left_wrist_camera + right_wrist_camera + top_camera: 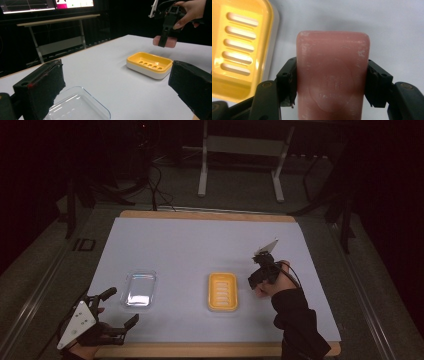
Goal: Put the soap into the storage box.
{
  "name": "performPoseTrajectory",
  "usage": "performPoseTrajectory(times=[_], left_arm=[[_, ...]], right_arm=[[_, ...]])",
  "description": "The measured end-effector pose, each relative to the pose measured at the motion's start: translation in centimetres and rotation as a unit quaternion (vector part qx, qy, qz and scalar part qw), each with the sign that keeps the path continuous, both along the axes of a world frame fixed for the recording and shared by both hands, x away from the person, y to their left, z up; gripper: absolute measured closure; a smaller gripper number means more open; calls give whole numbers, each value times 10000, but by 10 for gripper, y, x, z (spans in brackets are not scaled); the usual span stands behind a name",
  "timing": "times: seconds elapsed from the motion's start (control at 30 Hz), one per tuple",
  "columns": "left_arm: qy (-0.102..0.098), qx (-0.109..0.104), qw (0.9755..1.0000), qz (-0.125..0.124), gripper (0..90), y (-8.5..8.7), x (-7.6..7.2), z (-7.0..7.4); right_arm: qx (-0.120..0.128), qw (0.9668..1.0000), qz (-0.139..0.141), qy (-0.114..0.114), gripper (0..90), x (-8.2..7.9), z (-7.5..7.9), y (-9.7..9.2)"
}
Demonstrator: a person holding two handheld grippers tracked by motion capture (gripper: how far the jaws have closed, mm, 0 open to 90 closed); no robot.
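A pink bar of soap [333,72] is clamped by its long sides in my right gripper [333,83], which is shut on it. In the left gripper view the soap [172,42] hangs in that gripper [165,39] above the table, just beyond the right end of a yellow slotted soap dish [149,64]. The high view puts my right gripper [263,274] right of the dish [222,291]. My left gripper [120,308] rests open near the front left corner, with nothing between its jaws, beside a clear plastic tray [140,289].
A white sheet [200,245] covers the wooden table. The clear tray [77,106] lies close in front of my left gripper [116,92]. Beyond the far edge stand a metal table frame [240,150] and dark cables on the floor.
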State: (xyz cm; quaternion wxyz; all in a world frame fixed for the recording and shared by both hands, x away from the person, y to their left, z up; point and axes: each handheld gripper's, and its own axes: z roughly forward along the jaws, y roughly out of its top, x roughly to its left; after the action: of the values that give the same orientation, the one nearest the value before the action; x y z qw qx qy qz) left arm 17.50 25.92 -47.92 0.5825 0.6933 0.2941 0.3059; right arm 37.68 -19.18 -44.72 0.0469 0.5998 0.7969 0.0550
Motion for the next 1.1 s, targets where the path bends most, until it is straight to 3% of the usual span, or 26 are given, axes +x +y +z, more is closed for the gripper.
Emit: performPoseTrajectory(times=[0.43,0.83,1.1], left_arm=[[73,-78,9999,21,6,-1,-1,1],[62,-225,9995,-212,6,-6,1,5],[5,-267,9992,-307,6,-5,-1,8]], right_arm=[[100,9999,24,27,375,1,12,29],[148,9999,49,18,374,1,14,78],[286,9995,-33,139,374,-1,9,104]])
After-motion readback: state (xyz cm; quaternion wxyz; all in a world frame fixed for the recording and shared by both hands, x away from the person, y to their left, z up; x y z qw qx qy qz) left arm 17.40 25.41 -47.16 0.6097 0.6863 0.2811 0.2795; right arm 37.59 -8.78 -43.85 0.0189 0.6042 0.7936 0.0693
